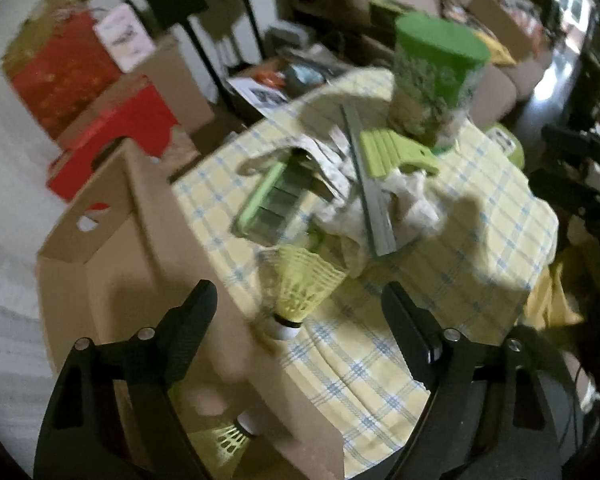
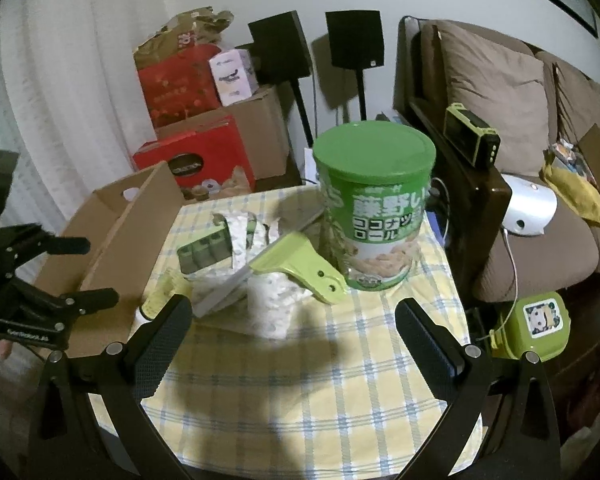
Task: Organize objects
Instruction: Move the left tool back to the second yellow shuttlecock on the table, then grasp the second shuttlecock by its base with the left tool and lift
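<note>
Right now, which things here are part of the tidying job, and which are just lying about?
Part of the job:
shuttlecock on the cloth
second shuttlecock in the cardboard box
green tin
green clip
battery pack

Lying about:
sofa
speakers
red boxes

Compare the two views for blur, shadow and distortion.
Left wrist view: motion-blurred throughout, the can and shuttlecock smeared; a dark shadow lies on the tablecloth. Right wrist view: much sharper, the can's print legible; the tongs' shadow falls across the cloth. Both bend at the fisheye rim.
</note>
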`<action>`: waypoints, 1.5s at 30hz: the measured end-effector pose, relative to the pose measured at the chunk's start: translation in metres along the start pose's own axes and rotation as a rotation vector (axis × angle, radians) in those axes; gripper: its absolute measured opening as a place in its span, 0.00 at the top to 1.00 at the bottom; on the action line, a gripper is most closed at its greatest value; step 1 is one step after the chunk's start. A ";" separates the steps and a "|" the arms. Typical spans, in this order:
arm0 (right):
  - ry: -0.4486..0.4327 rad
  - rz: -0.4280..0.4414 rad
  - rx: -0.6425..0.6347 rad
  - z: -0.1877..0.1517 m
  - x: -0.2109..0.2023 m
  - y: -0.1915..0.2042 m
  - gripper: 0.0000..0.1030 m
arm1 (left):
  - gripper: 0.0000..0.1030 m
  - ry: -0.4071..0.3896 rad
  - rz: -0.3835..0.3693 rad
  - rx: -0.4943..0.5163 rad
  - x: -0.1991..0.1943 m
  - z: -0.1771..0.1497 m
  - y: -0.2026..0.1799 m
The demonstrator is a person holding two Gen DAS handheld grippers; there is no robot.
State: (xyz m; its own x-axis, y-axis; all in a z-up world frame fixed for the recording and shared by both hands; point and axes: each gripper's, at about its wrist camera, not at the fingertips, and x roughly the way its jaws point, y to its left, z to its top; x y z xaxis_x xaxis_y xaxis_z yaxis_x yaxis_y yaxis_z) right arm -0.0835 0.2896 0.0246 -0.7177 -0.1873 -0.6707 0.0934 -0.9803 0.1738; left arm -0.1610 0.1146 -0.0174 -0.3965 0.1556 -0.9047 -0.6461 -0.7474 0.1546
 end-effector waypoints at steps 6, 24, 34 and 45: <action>0.019 -0.007 0.002 -0.003 0.005 -0.009 0.01 | 0.33 0.129 0.023 0.083 0.033 0.009 -0.002; 0.056 -0.002 0.005 -0.007 0.022 -0.013 0.01 | 0.38 0.325 0.127 0.277 0.092 0.005 -0.025; 0.063 0.005 0.011 -0.007 0.024 -0.014 0.01 | 0.68 0.342 0.133 0.247 0.106 0.003 -0.028; 0.055 0.018 -0.020 -0.001 0.024 -0.002 0.02 | 0.69 0.142 0.012 0.019 0.054 0.004 -0.008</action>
State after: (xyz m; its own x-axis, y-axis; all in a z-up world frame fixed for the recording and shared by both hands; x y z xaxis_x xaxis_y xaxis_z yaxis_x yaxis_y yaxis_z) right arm -0.1002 0.2873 0.0077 -0.6765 -0.2074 -0.7066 0.1201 -0.9777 0.1720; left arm -0.1804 0.1317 -0.0659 -0.3089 0.0528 -0.9496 -0.6550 -0.7358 0.1721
